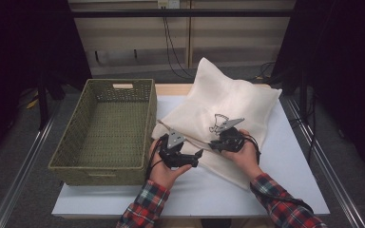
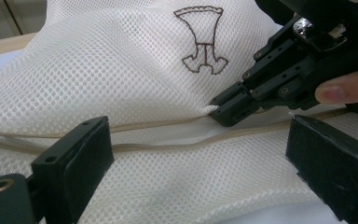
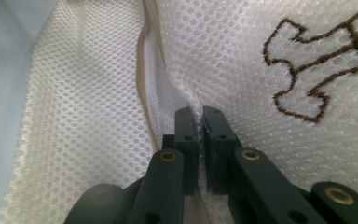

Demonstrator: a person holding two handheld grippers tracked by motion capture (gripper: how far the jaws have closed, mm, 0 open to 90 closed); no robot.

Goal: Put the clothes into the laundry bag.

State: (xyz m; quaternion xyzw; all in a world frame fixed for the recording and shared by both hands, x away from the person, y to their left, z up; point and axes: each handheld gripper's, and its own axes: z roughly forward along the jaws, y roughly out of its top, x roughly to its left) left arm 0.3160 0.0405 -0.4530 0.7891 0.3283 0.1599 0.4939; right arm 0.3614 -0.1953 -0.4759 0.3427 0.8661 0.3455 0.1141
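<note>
A white mesh bag [image 1: 228, 97] with a brown stitched emblem [image 1: 217, 122] lies on the white table [image 1: 290, 161]. My right gripper [image 1: 212, 145] is shut on a pinch of the mesh [image 3: 228, 56] just beside the beige zipper seam [image 3: 144, 93], below the emblem [image 3: 317, 70]. In the left gripper view, the right gripper [image 2: 223, 109] holds that fold of the bag [image 2: 121, 70] slightly lifted. My left gripper [image 2: 200, 163] is open, its jaws wide apart over the seam [image 2: 158, 147] with no fabric pressed. From above, the left gripper [image 1: 197, 154] sits at the bag's near-left edge.
A green woven basket [image 1: 100, 173] stands empty on the table's left side, close to my left hand. The bag's far corner rises past the table's back edge. Bare table surface lies in front of and right of the bag.
</note>
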